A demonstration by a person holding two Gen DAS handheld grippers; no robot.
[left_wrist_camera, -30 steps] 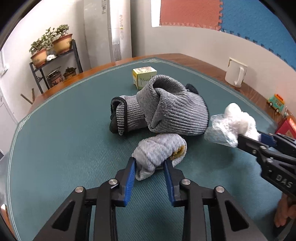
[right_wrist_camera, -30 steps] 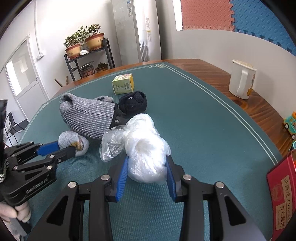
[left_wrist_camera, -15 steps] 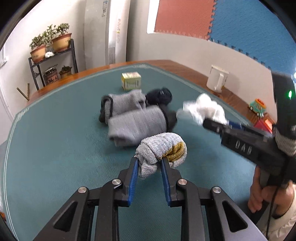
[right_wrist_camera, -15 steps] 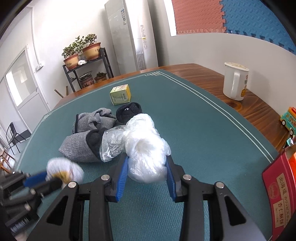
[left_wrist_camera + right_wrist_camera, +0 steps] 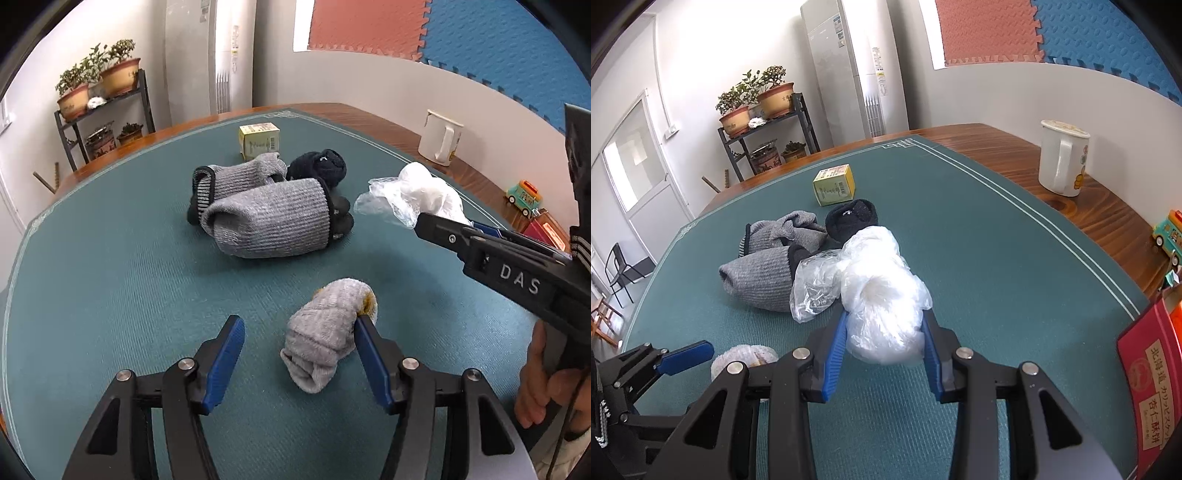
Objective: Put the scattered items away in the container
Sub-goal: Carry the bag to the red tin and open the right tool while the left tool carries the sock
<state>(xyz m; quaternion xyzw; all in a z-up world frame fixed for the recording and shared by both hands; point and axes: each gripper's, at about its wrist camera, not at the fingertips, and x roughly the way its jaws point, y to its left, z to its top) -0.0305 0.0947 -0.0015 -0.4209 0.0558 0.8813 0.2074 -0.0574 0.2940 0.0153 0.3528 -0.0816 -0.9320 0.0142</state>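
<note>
A rolled grey sock (image 5: pixel 328 328) with a yellow toe lies on the green mat (image 5: pixel 110 295) between the fingers of my left gripper (image 5: pixel 298 325). Its jaws are opening: the sock leans on the right pad and the left pad stands well clear. In the right wrist view the same sock (image 5: pixel 744 360) shows beside the left gripper's blue pad (image 5: pixel 687 354). My right gripper (image 5: pixel 884 325) is shut on a white bundle in clear plastic (image 5: pixel 882 291), held just above the mat. The left wrist view shows that bundle (image 5: pixel 417 192) too.
A heap of grey ribbed socks (image 5: pixel 266 221) and a black sock (image 5: pixel 321 168) lie mid-mat, with a yellow-green box (image 5: pixel 258 142) behind. A white jug (image 5: pixel 1062 162) and a toy bus (image 5: pixel 1169 232) stand on the wooden edge. A red tin (image 5: pixel 1148 387) sits at the right.
My left gripper has let go of the rolled sock and spread its jaws; the sock now lies on the mat. The grey heap has slumped flatter. The right gripper keeps its hold.
</note>
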